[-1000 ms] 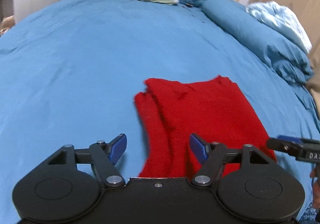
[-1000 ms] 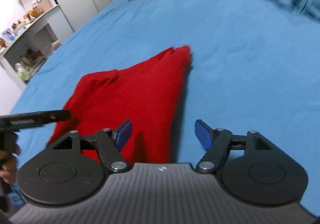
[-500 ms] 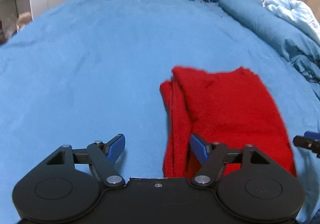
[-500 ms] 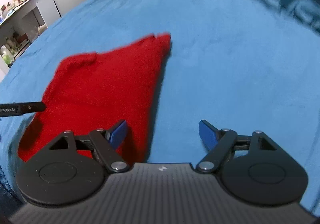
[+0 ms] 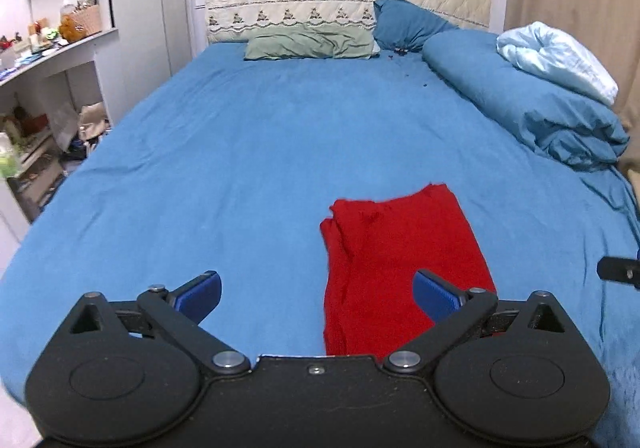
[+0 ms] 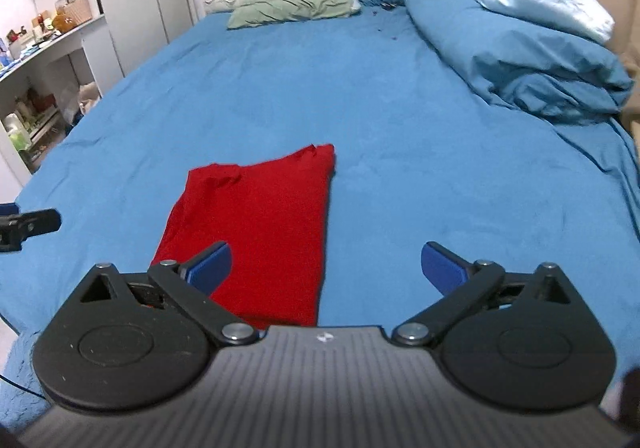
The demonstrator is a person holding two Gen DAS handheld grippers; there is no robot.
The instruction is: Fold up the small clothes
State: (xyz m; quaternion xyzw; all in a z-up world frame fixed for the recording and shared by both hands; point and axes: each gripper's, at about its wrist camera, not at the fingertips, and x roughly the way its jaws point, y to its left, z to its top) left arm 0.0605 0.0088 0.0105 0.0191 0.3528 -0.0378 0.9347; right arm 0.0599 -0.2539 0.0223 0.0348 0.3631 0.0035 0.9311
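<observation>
Garment (red, folded narrow) lies flat on the bed. Left gripper and right gripper hover near it, both released, holding nothing.

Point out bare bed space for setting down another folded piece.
Bare sheet stretches left of the red garment and beyond it up to the green pillow. A narrower strip lies right of it. The rolled duvet crowds the right edge.

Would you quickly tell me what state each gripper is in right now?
Left gripper: open, holding nothing.
Right gripper: open, holding nothing.
</observation>
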